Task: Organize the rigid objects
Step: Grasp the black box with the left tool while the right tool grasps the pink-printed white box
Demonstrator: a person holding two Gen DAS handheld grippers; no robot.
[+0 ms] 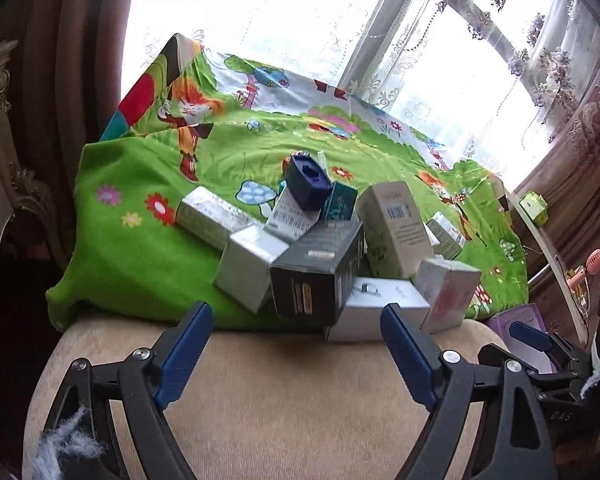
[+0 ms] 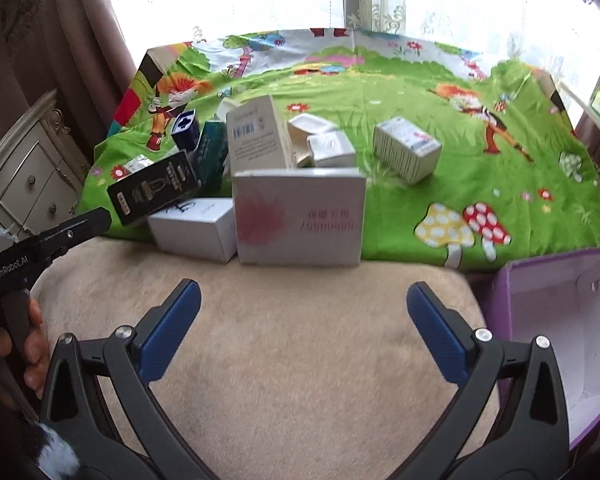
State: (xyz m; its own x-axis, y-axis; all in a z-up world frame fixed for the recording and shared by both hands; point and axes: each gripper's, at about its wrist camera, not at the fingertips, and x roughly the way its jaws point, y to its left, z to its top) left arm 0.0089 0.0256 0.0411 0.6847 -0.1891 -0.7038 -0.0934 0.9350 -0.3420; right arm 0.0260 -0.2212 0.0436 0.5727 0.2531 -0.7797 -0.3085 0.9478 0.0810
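Observation:
A heap of small cartons lies on a green cartoon cloth point(image 1: 140, 248). A black carton point(image 1: 316, 276) leans on silver ones, with a dark blue box point(image 1: 306, 182) on top and a tall white carton point(image 1: 396, 228) behind. My left gripper point(image 1: 296, 316) is open and empty, just short of the black carton. In the right wrist view a silver carton with a pink blot point(image 2: 300, 220) stands nearest, the black carton point(image 2: 156, 188) to its left. My right gripper point(image 2: 304, 296) is open and empty over the beige cushion point(image 2: 300, 360). An open purple box point(image 2: 560, 328) stands to its right.
A white carton point(image 2: 406, 152) lies apart on the cloth point(image 2: 480, 168), with small silver boxes point(image 2: 328, 148) near it. A cream cabinet point(image 2: 32, 176) stands at the left, curtains and window behind. A green box point(image 1: 534, 206) sits on a ledge at the right.

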